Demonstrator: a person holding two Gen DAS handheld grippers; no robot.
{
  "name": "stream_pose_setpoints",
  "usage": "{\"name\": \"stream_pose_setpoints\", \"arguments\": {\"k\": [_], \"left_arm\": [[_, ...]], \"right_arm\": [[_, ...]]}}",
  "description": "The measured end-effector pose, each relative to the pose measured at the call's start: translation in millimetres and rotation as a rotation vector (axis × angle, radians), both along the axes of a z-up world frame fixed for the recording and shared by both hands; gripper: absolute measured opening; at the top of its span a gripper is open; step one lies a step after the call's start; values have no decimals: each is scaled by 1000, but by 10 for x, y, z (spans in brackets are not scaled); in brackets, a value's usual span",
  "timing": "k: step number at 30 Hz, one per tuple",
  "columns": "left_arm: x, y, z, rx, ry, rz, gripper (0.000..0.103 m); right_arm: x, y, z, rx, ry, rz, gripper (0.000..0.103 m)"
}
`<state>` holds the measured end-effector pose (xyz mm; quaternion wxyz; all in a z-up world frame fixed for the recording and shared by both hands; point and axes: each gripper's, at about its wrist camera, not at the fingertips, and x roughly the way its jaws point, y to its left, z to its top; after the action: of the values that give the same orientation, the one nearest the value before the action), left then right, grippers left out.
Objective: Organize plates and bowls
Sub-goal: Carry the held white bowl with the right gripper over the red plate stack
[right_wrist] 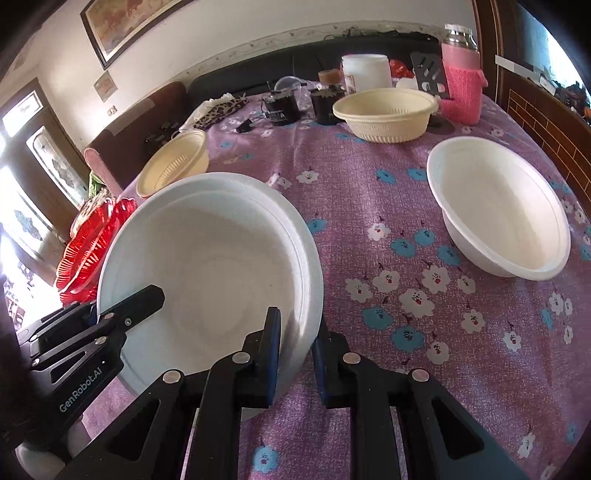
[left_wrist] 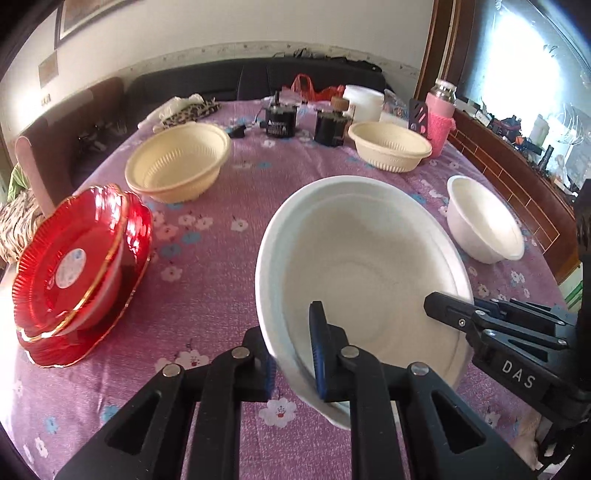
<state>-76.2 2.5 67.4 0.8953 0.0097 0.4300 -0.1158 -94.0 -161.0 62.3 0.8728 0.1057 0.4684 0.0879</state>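
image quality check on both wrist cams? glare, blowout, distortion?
Left wrist: window at top right blown out, glare on the red plates, strong fisheye bend at the table edge, dark vignette corners. Right wrist: door at left overexposed, white bowl sharp, far clutter soft.

The left tool (left_wrist: 293,354) covers the near rim of the large white bowl (left_wrist: 362,258), so the bowl's wall is hidden where the pads meet it. In the right wrist view the right tool (right_wrist: 295,354) hides the same bowl's rim at its near right side. The lower red plate (left_wrist: 136,236) lies mostly hidden under the upper red plate (left_wrist: 62,258); the round sticker (left_wrist: 70,267) on the upper one is too blurred to read. At the far edge of the surface (left_wrist: 221,295), the label on a black canister (left_wrist: 279,120) is too small to read. The framed picture (right_wrist: 125,22) is cut off by the top edge of the view.
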Motion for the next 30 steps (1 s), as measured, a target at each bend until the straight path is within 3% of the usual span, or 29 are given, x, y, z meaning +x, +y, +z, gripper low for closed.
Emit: {"name": "stream_pose_setpoints", "arguments": {"k": [12, 30], "left_arm": [[-226, 248, 232, -31, -58, 37, 15], [-440, 674, 340, -78, -89, 105, 15]], "right_arm": [[-135, 213, 272, -18, -66, 39, 18], [-234, 627, 461, -49, -110, 103, 18]]}}
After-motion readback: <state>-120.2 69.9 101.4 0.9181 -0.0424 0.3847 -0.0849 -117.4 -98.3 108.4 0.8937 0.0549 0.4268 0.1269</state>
